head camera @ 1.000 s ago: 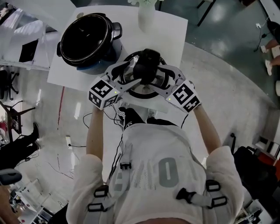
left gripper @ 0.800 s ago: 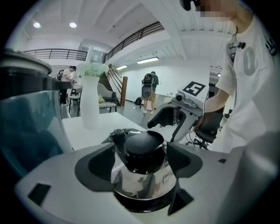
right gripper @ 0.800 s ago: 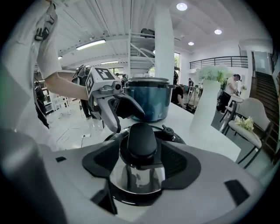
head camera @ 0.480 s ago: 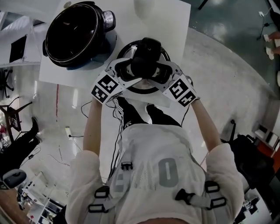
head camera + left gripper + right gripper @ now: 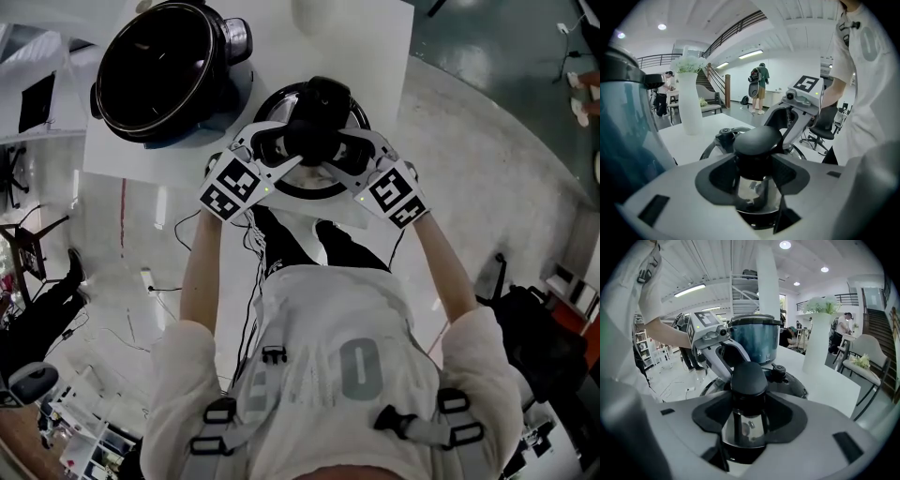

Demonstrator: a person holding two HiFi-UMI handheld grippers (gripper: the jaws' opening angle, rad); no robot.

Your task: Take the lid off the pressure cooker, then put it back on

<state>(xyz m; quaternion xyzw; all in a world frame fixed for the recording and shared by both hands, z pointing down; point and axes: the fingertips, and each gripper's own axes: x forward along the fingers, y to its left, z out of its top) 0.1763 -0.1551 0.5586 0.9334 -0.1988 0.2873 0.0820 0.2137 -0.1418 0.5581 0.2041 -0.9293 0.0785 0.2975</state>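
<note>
The round steel lid (image 5: 354, 111) lies on the white table (image 5: 375, 56), its black knob (image 5: 317, 131) up. My left gripper (image 5: 286, 150) and right gripper (image 5: 345, 152) reach in from opposite sides. Both have just been closing, and their pads now press on the knob's neck. In the left gripper view the knob (image 5: 757, 140) sits between the jaws of my left gripper (image 5: 754, 176), with the right gripper (image 5: 801, 101) beyond it. In the right gripper view my right gripper (image 5: 749, 420) clasps the knob (image 5: 749, 376). The open cooker pot (image 5: 164, 70) stands at the back left.
A white vase (image 5: 314, 14) with flowers stands at the table's far edge, behind the lid. The lid lies close to the table's front edge, right before the person's legs. Cables run over the floor at the left. People and chairs stand far off in the room.
Both grippers have sunk down around the knob, and their jaws have drawn in onto its neck. The lid has stayed on the table.
</note>
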